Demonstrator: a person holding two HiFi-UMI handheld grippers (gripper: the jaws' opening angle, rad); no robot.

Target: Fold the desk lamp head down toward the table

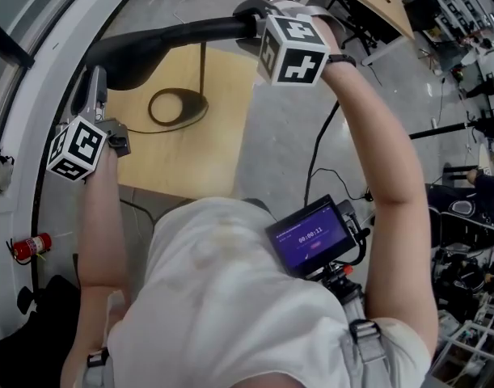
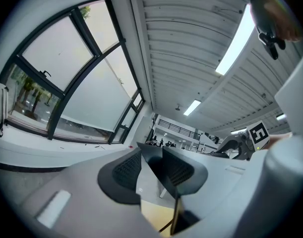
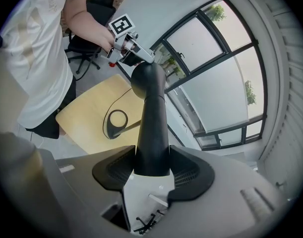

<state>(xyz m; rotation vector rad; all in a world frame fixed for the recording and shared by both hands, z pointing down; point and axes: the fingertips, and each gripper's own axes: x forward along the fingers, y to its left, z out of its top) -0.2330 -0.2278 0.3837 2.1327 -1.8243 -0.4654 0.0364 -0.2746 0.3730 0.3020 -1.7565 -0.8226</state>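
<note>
Lamp head (image 3: pixel 152 118): matte black, smooth, long and tapering, rounded at far end. Sits clamped between ribbed pads of right gripper (image 3: pixel 152 166), reaching straight ahead from them. Left gripper (image 2: pixel 153 170) jaws parted, thin dark stem (image 2: pixel 175 217) just below.

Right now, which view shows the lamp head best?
The right gripper view: the lamp head, clamped in the right gripper, runs to its far end. The head view shows a dark bar, one end behind that gripper. The left gripper view doesn't clearly show it.
</note>
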